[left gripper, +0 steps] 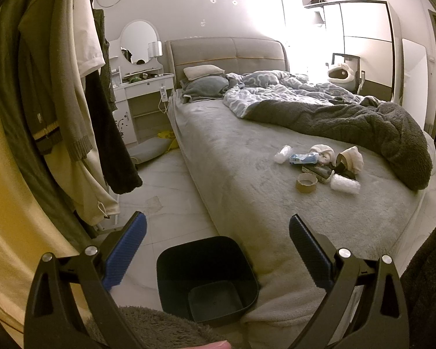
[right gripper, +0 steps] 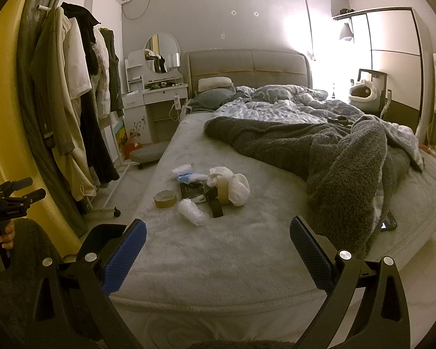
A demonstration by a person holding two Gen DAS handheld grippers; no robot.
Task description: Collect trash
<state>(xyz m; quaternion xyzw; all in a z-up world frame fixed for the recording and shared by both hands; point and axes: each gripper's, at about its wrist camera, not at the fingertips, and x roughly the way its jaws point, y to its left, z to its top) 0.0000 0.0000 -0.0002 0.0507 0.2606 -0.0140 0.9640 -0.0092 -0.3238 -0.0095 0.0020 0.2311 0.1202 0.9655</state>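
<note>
Both tongs, left tongs [left gripper: 217, 231] and right tongs [right gripper: 218, 234], gape empty; trash pile [right gripper: 206, 190] lies ahead on bed [right gripper: 247, 250].

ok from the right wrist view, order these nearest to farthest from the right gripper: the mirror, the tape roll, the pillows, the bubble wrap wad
Measured from the right gripper:
1. Bubble wrap wad, on the bed just ahead, slightly left.
2. Tape roll, a little beyond it, near the bed's left edge.
3. Pillows, at the headboard end.
4. Mirror, on the vanity against the far wall, left of the bed.
</note>
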